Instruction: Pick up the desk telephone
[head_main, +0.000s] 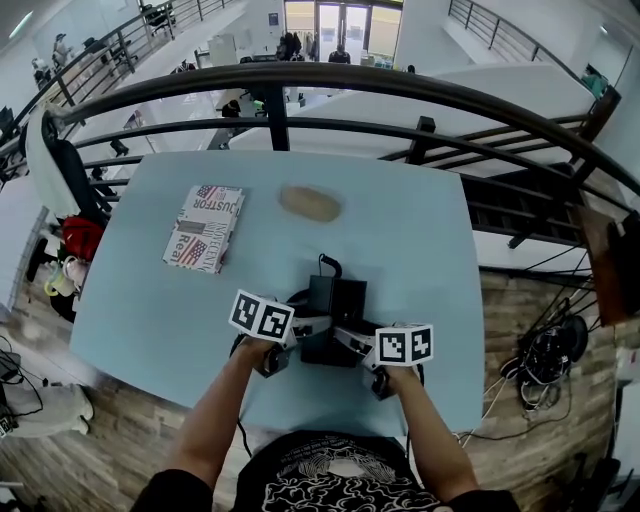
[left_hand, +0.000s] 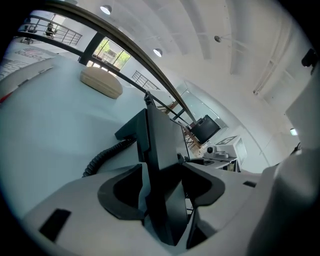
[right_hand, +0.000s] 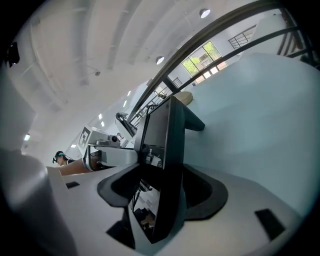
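The black desk telephone is near the front edge of the pale blue table, held between both grippers. My left gripper clamps its left side. In the left gripper view the phone's edge is wedged between the jaws of that gripper, and the coiled cord trails to the left. My right gripper clamps the phone's right side. In the right gripper view the phone's glossy body fills the gap of the right gripper. Whether the phone touches the table is unclear.
A flat box with a flag print lies at the table's back left. A beige oval pad rests behind the phone. A dark curved railing runs past the table's far edge, with a drop to a lower floor beyond.
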